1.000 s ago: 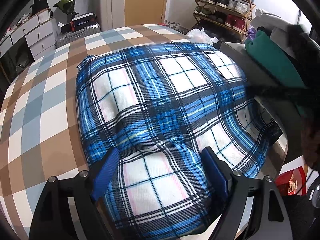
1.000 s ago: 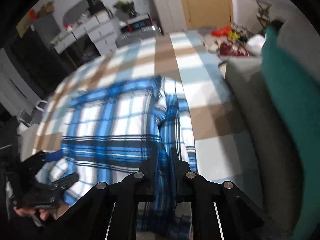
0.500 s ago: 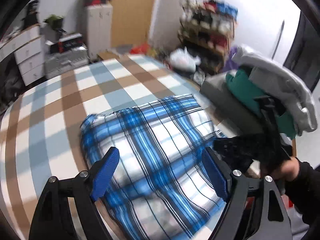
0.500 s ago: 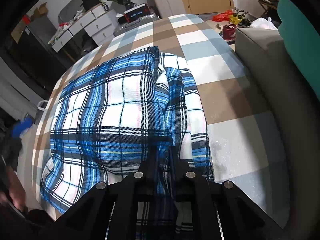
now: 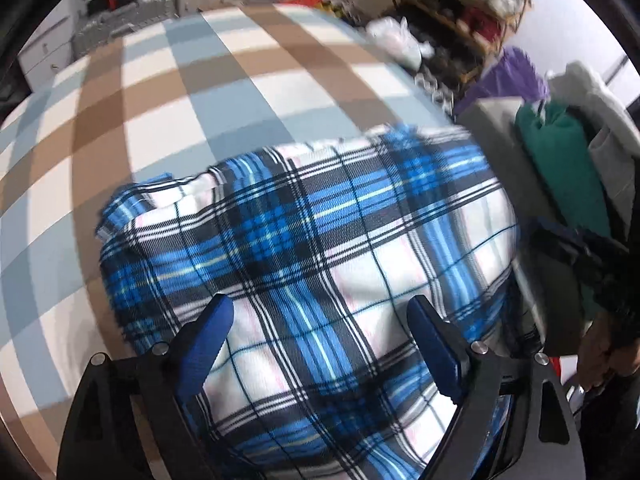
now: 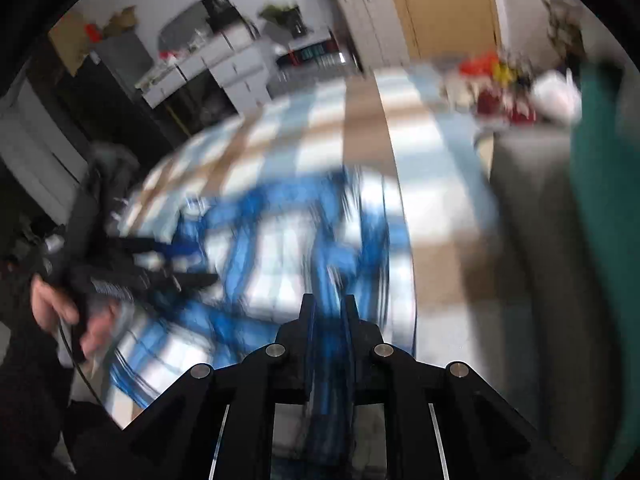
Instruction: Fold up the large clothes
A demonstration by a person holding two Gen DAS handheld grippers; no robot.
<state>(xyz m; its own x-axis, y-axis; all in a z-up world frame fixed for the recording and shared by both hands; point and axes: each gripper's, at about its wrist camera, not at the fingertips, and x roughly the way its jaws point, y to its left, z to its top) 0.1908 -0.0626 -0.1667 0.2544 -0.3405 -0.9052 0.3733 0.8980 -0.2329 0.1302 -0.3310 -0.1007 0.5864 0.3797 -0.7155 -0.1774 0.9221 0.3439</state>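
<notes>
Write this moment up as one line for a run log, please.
task: fold clothes | left gripper: open over plaid garment | right gripper: shut on garment edge | surface: checked bed cover

1. The shirt [image 5: 312, 264], a blue, white and black plaid, lies folded into a broad bundle.
2. It rests on the checked bedspread [image 5: 160, 92], toward 5 o'clock.

A checked brown-and-blue bedspread [image 5: 168, 92], a shoe rack [image 5: 472, 12], white drawers [image 6: 236, 72] and a wooden door [image 6: 444, 4].
</notes>
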